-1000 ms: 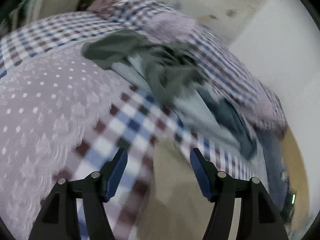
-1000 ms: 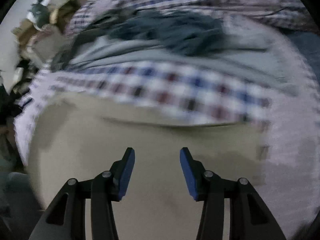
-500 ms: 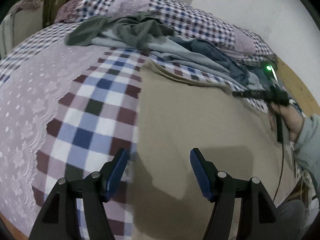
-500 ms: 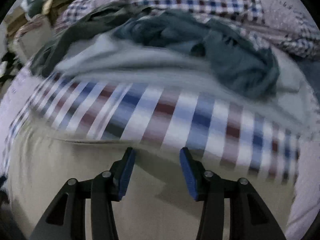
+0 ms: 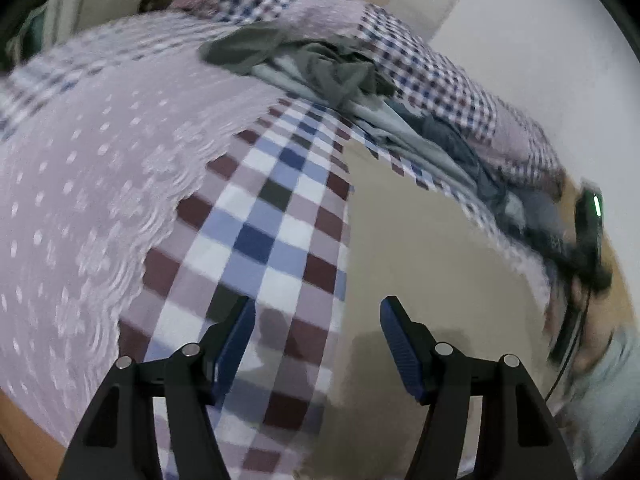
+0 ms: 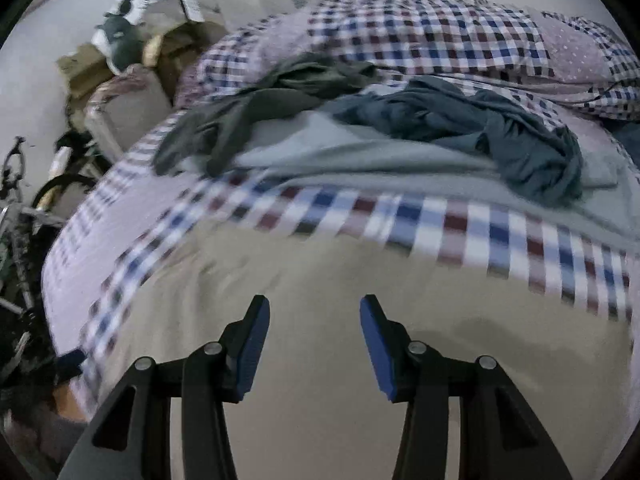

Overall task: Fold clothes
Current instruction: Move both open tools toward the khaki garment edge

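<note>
Bicycle (image 6: 24, 216) only at right wrist

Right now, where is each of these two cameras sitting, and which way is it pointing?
Left wrist: sits on the left tongs, looking along them over the beige cloth's left edge on the checked bedspread; its open fingers show, plus the right tongs in a hand.
Right wrist: sits on the right tongs, looking across the beige cloth toward the clothes pile; only its open fingers show.
Shared: the beige cloth, the bedspread, the clothes pile.
</note>
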A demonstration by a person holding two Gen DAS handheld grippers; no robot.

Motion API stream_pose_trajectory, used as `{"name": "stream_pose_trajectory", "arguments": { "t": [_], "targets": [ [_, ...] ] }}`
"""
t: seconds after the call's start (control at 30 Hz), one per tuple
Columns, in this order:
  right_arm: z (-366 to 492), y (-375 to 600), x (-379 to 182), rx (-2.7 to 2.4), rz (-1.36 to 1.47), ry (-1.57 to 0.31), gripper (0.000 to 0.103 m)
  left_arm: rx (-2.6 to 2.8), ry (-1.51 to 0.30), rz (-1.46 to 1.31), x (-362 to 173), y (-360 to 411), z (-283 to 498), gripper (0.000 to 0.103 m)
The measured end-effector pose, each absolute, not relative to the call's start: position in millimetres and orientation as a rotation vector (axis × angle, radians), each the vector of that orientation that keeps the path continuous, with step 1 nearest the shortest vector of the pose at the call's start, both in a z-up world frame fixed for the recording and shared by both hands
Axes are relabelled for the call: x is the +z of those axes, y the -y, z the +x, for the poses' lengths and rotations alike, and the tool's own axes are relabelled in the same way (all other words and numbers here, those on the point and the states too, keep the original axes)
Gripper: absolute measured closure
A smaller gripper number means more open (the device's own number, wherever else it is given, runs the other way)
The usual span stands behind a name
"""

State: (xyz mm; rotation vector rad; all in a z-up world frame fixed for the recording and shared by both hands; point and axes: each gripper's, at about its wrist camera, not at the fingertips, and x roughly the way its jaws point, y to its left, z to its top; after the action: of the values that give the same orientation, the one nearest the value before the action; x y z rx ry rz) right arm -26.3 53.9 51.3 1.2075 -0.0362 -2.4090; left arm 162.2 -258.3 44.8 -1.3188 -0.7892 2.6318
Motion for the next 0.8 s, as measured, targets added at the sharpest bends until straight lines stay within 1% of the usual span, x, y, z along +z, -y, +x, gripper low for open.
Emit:
{"name": "stream_pose_trajectory", "arguments": {
  "t": [0.1,0.23,0.37,0.5,0.6,0.7,0.77,0.8],
  "targets": [
    [28.7,-54.4,51.5,-2.407,1.167,0.040,0.048,2.589,0.893,-1.317,40.8,265.4,178.4,0.034],
    [104.9,-55.3,51.9,-2.464,1.061,-0.045,0.046,2.513,1.015,-1.323,31.4,264.8,203.0,0.034],
    [166.7,-58.5,48.1,-2.511,0.944,-0.046,0.040,2.427,1.162,-1.346,15.4,261.5,224.4,0.034],
    [200.7,-62.9,36.7,-2.544,0.916,-0.028,0.038,2.260,1.402,-1.362,-11.5,257.9,242.6,0.034],
    [213.3,-57.0,30.6,-2.539,0.907,-0.069,0.038,2.173,1.532,-1.354,-26.4,252.2,247.8,0.034],
    [220.2,-51.7,27.8,-2.527,0.886,-0.108,0.038,2.160,1.620,-1.333,-35.0,249.2,248.6,0.034],
    [225.5,-44.5,25.2,-2.517,0.874,-0.152,0.038,2.195,1.656,-1.293,-35.5,251.1,248.4,0.035],
    [228.0,-39.9,23.7,-2.513,0.867,-0.183,0.038,2.203,1.662,-1.278,-34.3,252.0,248.9,0.042]
  ]
}}
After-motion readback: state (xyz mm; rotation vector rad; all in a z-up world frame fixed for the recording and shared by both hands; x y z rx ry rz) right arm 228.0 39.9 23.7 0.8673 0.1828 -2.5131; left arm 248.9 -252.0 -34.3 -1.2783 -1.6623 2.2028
